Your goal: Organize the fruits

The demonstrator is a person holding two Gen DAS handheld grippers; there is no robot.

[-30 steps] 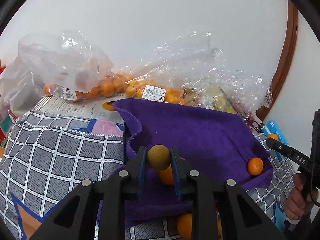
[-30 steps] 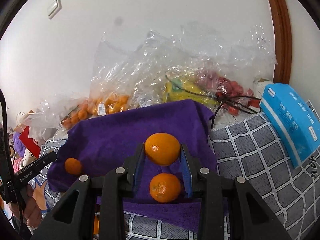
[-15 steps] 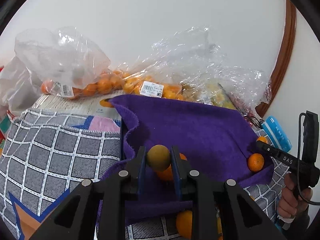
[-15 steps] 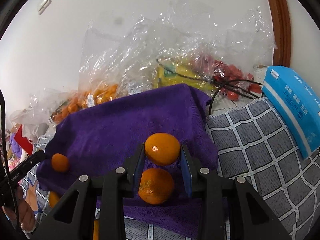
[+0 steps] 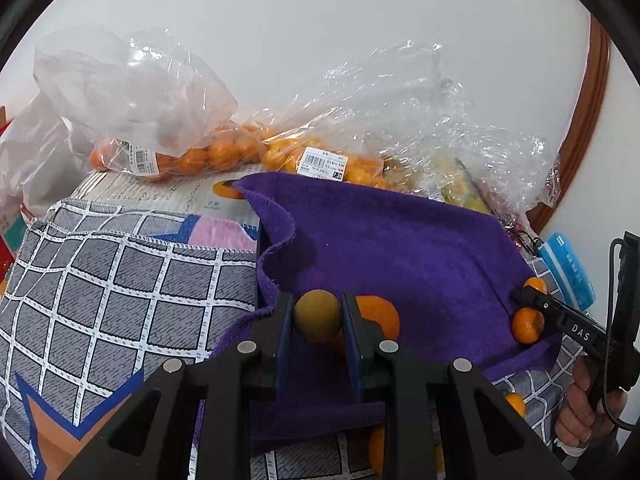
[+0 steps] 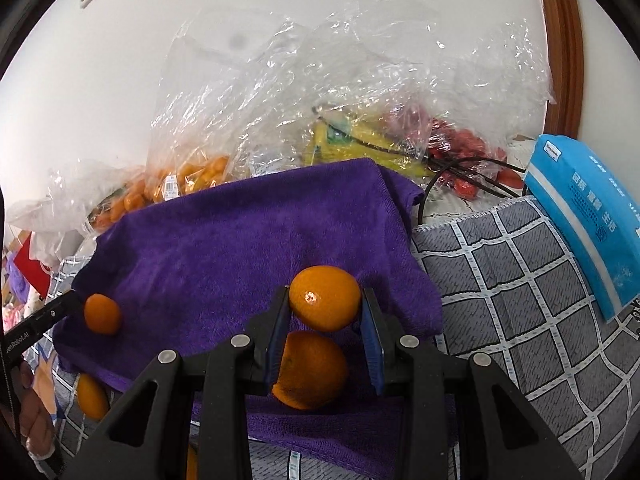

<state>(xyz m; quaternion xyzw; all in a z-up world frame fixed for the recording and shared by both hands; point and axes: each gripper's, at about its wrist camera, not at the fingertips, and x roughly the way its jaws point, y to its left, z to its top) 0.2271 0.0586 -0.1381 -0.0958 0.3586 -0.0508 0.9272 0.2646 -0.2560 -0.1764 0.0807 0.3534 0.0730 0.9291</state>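
Note:
My left gripper (image 5: 317,316) is shut on a small olive-green round fruit (image 5: 317,315), held above the near edge of a purple towel (image 5: 392,248). An orange (image 5: 380,316) lies on the towel just behind it. My right gripper (image 6: 325,299) is shut on an orange mandarin (image 6: 325,297), held over the purple towel (image 6: 240,240). A second orange (image 6: 312,370) lies on the towel under the jaws. A small mandarin (image 6: 102,314) rests at the towel's left edge; it also shows in the left wrist view (image 5: 528,325).
Clear plastic bags of small oranges (image 5: 200,152) and of yellow and red fruit (image 6: 400,140) pile against the white wall. A grey checked cloth (image 5: 120,280) covers the table. A blue tissue pack (image 6: 588,224) lies at right. More oranges (image 6: 91,396) sit at the towel's front.
Both grippers moved forward and lower over the purple towel, still holding their fruits. The oranges on the towel now look closer to the jaws.

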